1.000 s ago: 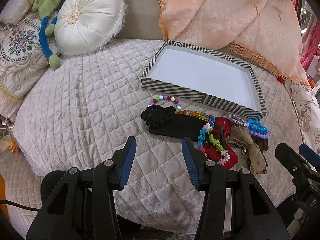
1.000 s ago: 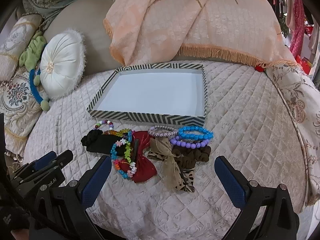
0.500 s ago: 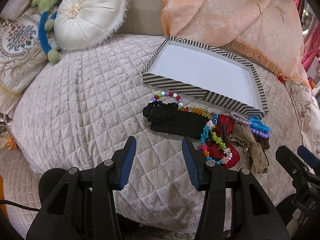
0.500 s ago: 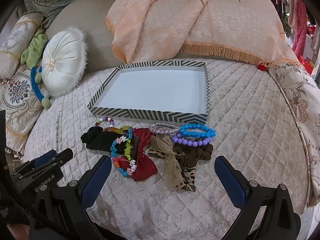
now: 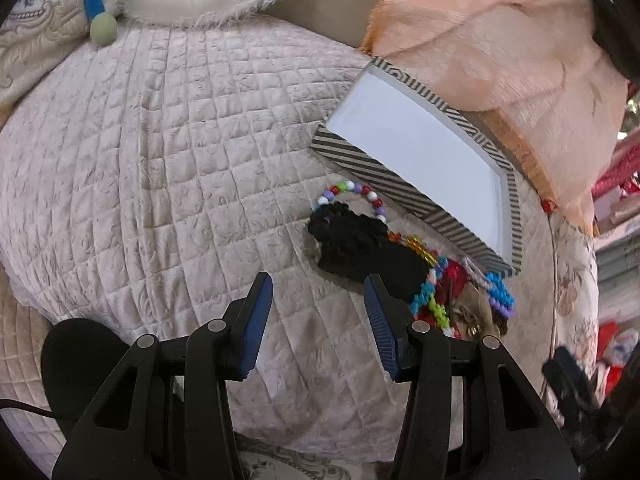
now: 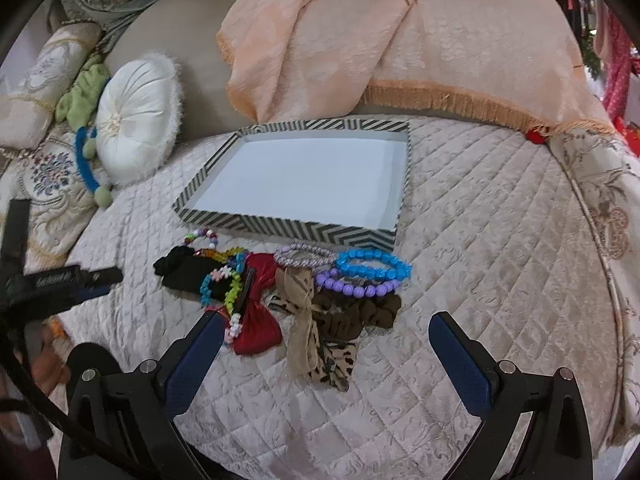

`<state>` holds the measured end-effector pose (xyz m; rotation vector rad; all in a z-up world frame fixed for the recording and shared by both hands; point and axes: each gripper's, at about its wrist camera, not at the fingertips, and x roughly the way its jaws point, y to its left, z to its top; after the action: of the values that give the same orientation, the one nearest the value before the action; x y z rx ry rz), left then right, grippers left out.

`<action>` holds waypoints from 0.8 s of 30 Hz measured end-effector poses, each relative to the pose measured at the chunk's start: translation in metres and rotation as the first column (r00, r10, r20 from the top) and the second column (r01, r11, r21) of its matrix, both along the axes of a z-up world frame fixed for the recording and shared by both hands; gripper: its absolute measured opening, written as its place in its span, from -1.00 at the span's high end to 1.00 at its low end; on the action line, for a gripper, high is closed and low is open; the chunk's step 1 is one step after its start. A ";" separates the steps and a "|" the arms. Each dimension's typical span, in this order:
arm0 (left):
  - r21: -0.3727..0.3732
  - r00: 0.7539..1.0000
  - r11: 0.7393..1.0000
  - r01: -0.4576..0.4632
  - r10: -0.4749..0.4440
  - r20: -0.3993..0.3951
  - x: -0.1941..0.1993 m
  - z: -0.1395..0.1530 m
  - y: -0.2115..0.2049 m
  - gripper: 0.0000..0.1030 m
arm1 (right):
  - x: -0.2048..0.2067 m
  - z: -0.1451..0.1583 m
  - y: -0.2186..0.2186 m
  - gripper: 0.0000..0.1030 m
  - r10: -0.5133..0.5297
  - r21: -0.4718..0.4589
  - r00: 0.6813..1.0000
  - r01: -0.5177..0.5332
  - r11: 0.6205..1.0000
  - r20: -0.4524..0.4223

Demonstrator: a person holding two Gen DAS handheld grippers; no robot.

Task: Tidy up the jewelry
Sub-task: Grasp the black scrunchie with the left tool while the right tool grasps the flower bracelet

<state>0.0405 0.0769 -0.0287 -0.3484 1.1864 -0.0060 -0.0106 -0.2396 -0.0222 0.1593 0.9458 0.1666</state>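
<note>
While both grippers hover open and empty, left gripper [image 5: 318, 292] and right gripper [image 6: 326, 338], the jewelry pile [image 6: 280, 284] lies on the quilted bed [image 6: 480, 260] beside the striped tray [image 6: 280, 228]. Light, floppy blue bead bracelet [image 6: 374, 266]: pinch across its strand.

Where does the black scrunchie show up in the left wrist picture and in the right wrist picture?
Left wrist view: the black scrunchie lies right of centre, just above the tip of the right-hand finger.
Right wrist view: the black scrunchie sits left of centre, at the left end of the pile.
Shared landmark: the striped tray, just behind the pile in both views.
</note>
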 end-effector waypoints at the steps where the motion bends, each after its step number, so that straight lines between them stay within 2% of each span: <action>1: 0.005 1.000 1.000 -0.003 0.003 -0.001 0.003 -0.002 -0.001 0.09 | -0.001 -0.001 0.003 -0.89 0.024 0.016 1.000 -0.024 1.000 -0.001; 4: -0.033 1.000 0.999 0.013 -0.014 -0.016 0.009 -0.010 -0.005 0.09 | -0.001 -0.006 0.017 -0.70 0.090 0.049 0.996 -0.090 0.995 -0.009; 5: -0.048 0.999 0.999 0.021 -0.022 -0.027 0.011 -0.014 -0.007 0.09 | 0.000 -0.009 0.023 -0.49 0.120 0.073 0.993 -0.119 0.990 -0.012; 6: -0.052 0.999 0.998 0.027 -0.029 -0.034 0.012 -0.017 -0.010 0.09 | 0.002 -0.013 0.028 -0.35 0.141 0.091 0.990 -0.139 0.986 -0.019; 10: -0.067 0.997 0.996 0.050 -0.054 -0.050 0.017 -0.029 -0.016 0.09 | 0.016 -0.027 0.050 -0.11 0.211 0.122 0.977 -0.205 0.971 -0.042; 16: -0.091 0.997 0.995 0.046 -0.051 -0.054 0.026 -0.041 -0.017 0.04 | 0.029 -0.041 0.075 0.02 0.280 0.113 0.958 -0.273 0.955 -0.056; 18: -0.112 0.998 0.993 0.045 -0.050 -0.049 0.029 -0.045 -0.018 -0.17 | 0.033 -0.046 0.081 0.11 0.301 0.113 0.952 -0.293 0.950 -0.062; 21: -0.129 0.997 0.991 0.046 -0.054 -0.057 0.034 -0.052 -0.021 -0.18 | 0.040 -0.054 0.088 0.22 0.320 0.099 0.945 -0.313 0.945 -0.072; 24: -0.113 0.996 0.993 0.046 -0.054 -0.065 0.040 -0.058 -0.026 -0.18 | 0.046 -0.062 0.091 0.31 0.321 0.073 0.943 -0.316 0.946 -0.085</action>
<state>0.0804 0.0513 -0.0872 -0.4194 1.2645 -0.1048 0.0358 -0.1487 -0.0843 0.0673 1.0594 0.4904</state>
